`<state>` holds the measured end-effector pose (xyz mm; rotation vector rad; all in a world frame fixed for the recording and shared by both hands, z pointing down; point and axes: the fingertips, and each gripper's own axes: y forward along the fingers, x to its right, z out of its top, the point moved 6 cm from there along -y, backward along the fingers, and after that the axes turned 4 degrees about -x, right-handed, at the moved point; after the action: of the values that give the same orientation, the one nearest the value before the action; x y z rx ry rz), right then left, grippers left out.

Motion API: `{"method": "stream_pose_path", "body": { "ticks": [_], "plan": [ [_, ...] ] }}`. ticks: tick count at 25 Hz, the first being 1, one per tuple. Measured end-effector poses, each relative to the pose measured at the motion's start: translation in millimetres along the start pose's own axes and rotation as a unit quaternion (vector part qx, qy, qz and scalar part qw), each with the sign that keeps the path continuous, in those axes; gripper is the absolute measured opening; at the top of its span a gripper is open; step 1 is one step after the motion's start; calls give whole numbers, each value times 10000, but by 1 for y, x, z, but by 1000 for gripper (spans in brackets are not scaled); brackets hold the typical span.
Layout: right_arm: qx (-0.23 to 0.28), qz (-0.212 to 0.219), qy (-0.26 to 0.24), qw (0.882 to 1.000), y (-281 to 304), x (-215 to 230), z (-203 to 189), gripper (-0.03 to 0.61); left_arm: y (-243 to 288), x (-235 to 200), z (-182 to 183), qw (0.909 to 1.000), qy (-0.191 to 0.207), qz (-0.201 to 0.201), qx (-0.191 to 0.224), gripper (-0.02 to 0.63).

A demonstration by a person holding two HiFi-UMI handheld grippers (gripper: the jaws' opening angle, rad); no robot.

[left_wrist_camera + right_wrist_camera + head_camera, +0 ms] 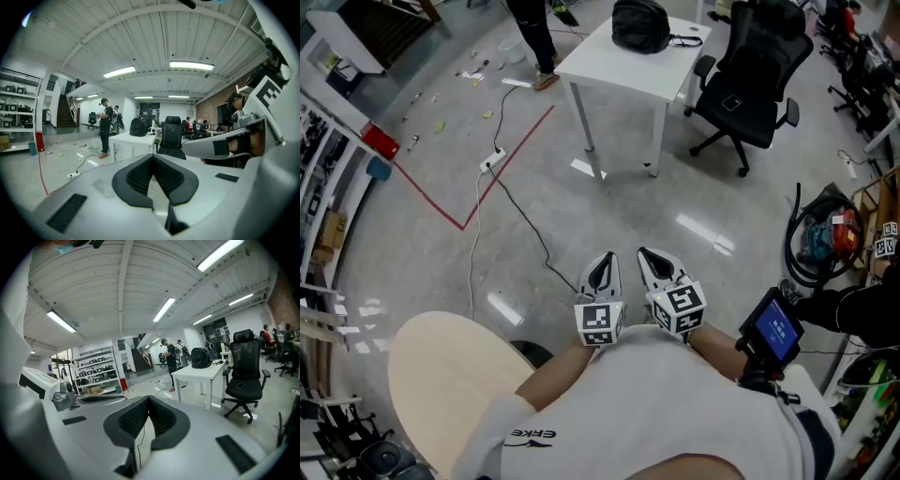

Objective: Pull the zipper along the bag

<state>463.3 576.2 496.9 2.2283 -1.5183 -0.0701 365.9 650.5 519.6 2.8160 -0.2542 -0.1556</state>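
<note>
My left hand-held gripper (603,262) and right hand-held gripper (654,259) are both pinched fully closed on nothing, side by side close to my body. The bag (640,23) sits on the white worktop (619,66) at 12 o'clock, well apart from them. I can't make out the zipper from here, so a hasty approach might catch fabric or a strap instead. The floor cable (525,220) at 10 o'clock could trip me. I count two hand-held grippers, one bag, one worktop and one chair (750,75).

Open floor (609,225) ahead, table (628,67) beyond
</note>
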Motion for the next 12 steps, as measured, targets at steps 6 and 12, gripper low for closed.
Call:
{"method": "stream_pose_path", "body": {
  "ticks": [6, 12],
  "plan": [
    [35, -71, 29, 10000, -8, 9, -3, 5, 4, 10, 1, 10000, 0, -45, 12, 3],
    [84, -94, 55, 9999, -15, 25, 3, 5, 14, 24, 9, 10000, -30, -50, 45, 3]
  ]
}}
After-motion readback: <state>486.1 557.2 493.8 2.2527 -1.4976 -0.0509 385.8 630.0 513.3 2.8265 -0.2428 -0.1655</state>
